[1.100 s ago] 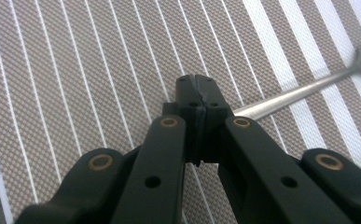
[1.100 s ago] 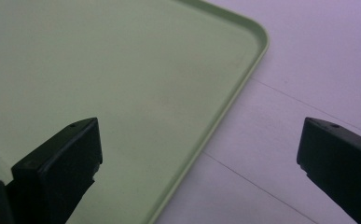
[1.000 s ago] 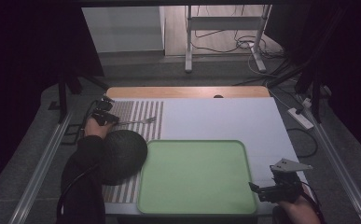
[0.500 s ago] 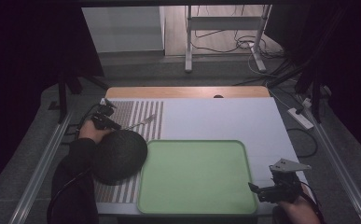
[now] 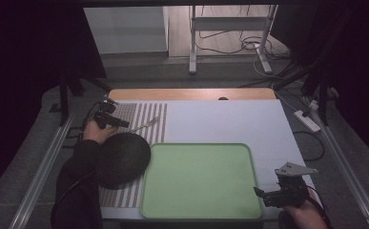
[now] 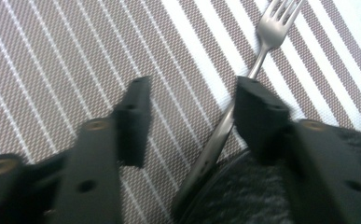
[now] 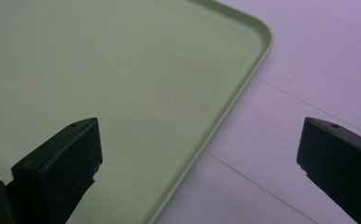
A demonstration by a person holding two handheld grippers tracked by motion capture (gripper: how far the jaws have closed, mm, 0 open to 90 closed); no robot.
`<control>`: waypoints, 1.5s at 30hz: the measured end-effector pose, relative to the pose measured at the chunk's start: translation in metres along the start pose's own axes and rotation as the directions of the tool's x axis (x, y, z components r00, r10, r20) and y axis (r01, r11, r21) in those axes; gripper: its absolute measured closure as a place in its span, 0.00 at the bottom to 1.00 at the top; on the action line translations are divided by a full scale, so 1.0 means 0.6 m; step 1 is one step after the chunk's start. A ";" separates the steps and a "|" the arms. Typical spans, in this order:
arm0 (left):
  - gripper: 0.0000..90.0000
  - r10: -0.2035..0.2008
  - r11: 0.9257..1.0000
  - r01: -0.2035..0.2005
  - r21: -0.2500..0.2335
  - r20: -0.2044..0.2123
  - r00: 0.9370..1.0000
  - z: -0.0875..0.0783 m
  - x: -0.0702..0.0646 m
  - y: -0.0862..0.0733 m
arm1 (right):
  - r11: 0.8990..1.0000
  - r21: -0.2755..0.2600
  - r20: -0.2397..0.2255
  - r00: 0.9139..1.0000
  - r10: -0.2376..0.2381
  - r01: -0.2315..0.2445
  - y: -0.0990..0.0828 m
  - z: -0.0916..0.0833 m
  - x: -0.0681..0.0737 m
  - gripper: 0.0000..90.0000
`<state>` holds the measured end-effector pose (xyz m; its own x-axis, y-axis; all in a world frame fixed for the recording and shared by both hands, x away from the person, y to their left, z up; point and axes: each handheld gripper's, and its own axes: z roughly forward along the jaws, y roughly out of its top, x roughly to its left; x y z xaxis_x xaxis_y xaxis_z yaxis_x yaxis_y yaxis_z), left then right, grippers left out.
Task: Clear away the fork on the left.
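jaws on my left gripper (image 6: 190, 109) have just been opening around the fork (image 6: 243, 93) (gripping nothing), which lies flat on the striped mat (image 6: 52, 60). right gripper (image 7: 199, 154) waits wide open, empty, over the green tray (image 7: 122, 70) edge.

Table (image 5: 230, 119): pale top, with a wooden strip along its far edge. Green tray (image 5: 201, 181) lies flat on it at the near edge. Striped mat (image 5: 144, 117) lies just left of the tray and runs farther back than it. On the mat, a fork (image 5: 144, 126) sits beyond the tray's far left corner, and a dark round plate (image 5: 122, 160) touches the tray's left rim.
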<state>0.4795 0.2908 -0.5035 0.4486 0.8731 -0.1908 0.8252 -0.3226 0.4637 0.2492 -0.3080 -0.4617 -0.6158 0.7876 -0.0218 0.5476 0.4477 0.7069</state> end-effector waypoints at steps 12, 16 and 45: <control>0.00 0.086 0.996 -0.087 0.037 0.023 0.996 0.044 -0.047 0.029 | 1.000 0.002 -0.002 1.000 -0.004 0.004 0.000 0.000 0.000 0.00; 0.00 0.109 0.990 -0.110 0.089 0.012 0.994 0.062 -0.059 0.036 | 1.000 0.002 -0.002 1.000 -0.006 0.006 0.000 0.000 0.000 0.00; 0.94 0.209 0.977 -0.208 0.057 -0.025 0.978 0.052 -0.049 0.020 | 1.000 0.005 -0.005 1.000 -0.017 0.017 0.000 0.001 0.002 0.00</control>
<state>0.4868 0.2497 -0.5196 0.6026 0.7951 -0.0678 0.7323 -0.5173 0.4429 0.2487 -0.3068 -0.4621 -0.6279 0.7777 -0.0308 0.5394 0.4633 0.7031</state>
